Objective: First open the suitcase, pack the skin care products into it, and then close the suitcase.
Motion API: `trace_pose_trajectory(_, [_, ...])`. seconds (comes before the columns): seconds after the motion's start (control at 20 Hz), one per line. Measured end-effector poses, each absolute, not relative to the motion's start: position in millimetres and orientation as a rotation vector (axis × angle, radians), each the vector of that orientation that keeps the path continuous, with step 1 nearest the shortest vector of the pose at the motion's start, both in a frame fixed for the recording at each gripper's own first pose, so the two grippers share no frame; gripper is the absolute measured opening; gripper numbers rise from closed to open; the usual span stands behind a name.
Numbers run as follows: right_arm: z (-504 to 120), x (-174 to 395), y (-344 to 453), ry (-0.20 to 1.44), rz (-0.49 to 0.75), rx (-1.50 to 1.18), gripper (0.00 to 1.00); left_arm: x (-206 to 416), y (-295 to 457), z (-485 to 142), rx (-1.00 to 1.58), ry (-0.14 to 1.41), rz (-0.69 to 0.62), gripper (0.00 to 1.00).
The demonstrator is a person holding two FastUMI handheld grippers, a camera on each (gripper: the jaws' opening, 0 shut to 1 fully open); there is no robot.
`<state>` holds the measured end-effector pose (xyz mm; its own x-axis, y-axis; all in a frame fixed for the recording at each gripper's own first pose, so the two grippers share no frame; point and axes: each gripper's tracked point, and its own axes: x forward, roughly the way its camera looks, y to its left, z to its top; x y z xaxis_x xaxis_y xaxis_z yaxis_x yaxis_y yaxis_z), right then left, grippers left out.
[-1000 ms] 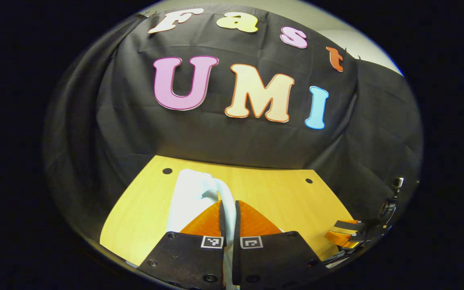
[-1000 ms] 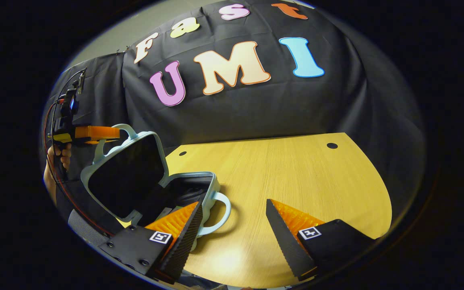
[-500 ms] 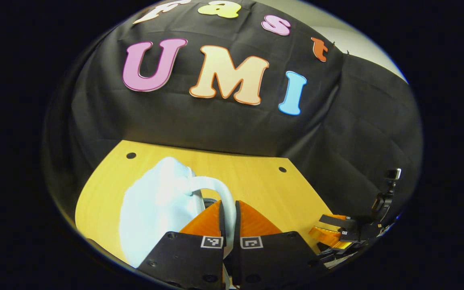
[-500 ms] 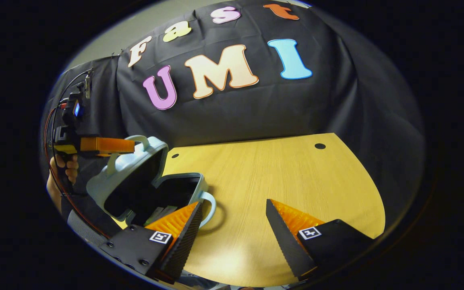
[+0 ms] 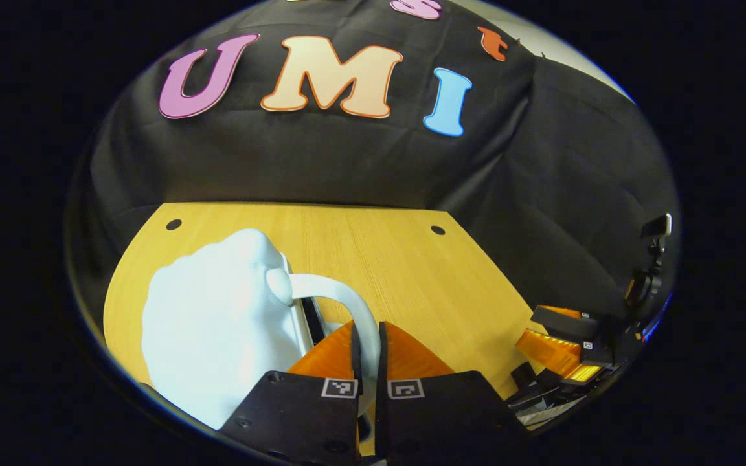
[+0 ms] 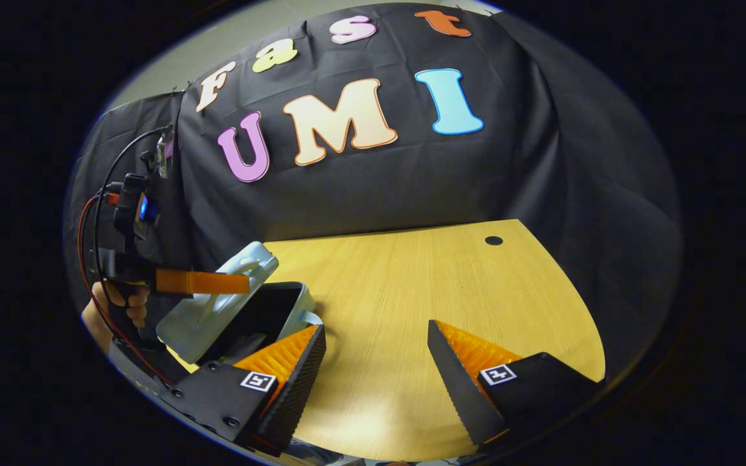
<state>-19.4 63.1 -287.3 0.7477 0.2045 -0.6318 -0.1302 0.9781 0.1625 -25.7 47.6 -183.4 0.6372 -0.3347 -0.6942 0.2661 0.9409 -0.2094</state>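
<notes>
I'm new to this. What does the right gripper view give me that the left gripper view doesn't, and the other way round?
Right gripper view: the suitcase with its dark inside visible under the half-open lid, a hand holding the left gripper, and the right gripper open above the table. Left gripper view: the lid's pale outer shell close up, its handle pinched by the left gripper. Shared: suitcase, table, both grippers.

tabletop point(image 6: 451, 291): light wood grain, small dark holes near far edge | wall: black cloth point(image 6: 541, 168), creased, hanging behind | above cloth: pale wall point(image 5: 574, 58) | light: soft glare on wood
</notes>
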Motion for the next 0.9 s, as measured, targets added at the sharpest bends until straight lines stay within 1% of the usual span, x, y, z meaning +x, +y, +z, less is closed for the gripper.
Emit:
trace_pose_trajectory(0.2, [-285,-19,54,0.702,0.16,0.111,0.98,-35,39,-217,-0.051,0.88,-0.364,0.02])
trace_pose_trajectory(0.3, [-281,-18,48,0.691,0.154,0.103,0.98,-37,39,-227,-0.041,0.876,-0.35,0.07])
trace_pose_trajectory(0.35, [-279,-17,45,0.683,0.154,0.101,0.98,-36,34,-224,-0.048,0.865,-0.344,0.19])
trace_pose_trajectory(0.4, [-275,-16,42,0.676,0.158,0.1,0.98,-37,31,-222,-0.059,0.856,-0.336,0.26])
trace_pose_trajectory(0.45, [-271,-14,42,0.666,0.168,0.101,0.98,-34,26,-214,-0.076,0.832,-0.325,0.41])
trace_pose_trajectory(0.5, [-265,-11,41,0.655,0.184,0.099,0.98,-28,24,-209,-0.087,0.796,-0.304,0.43])
trace_pose_trajectory(0.6, [-243,2,37,0.584,0.216,0.08,0.98,-14,28,-182,-0.072,0.676,-0.226,0.58])
trace_pose_trajectory(0.65, [-228,10,35,0.539,0.227,0.071,0.98,-6,34,-159,-0.045,0.596,-0.172,0.6])
trace_pose_trajectory(0.7, [-207,19,33,0.476,0.242,0.06,0.98,1,38,-135,-0.017,0.501,-0.126,0.58])
trace_pose_trajectory(0.75, [-187,27,33,0.416,0.253,0.05,0.98,8,44,-106,0.018,0.405,-0.076,0.62])
trace_pose_trajectory(0.8, [-164,38,33,0.351,0.254,0.037,0.98,12,51,-79,0.059,0.319,-0.021,0.63])
trace_pose_trajectory(0.85, [-141,46,34,0.296,0.252,0.025,0.98,13,55,-53,0.087,0.251,0.027,0.72])
trace_pose_trajectory(0.9, [-120,54,38,0.241,0.25,0.018,0.98,11,54,-30,0.111,0.186,0.064,0.75])
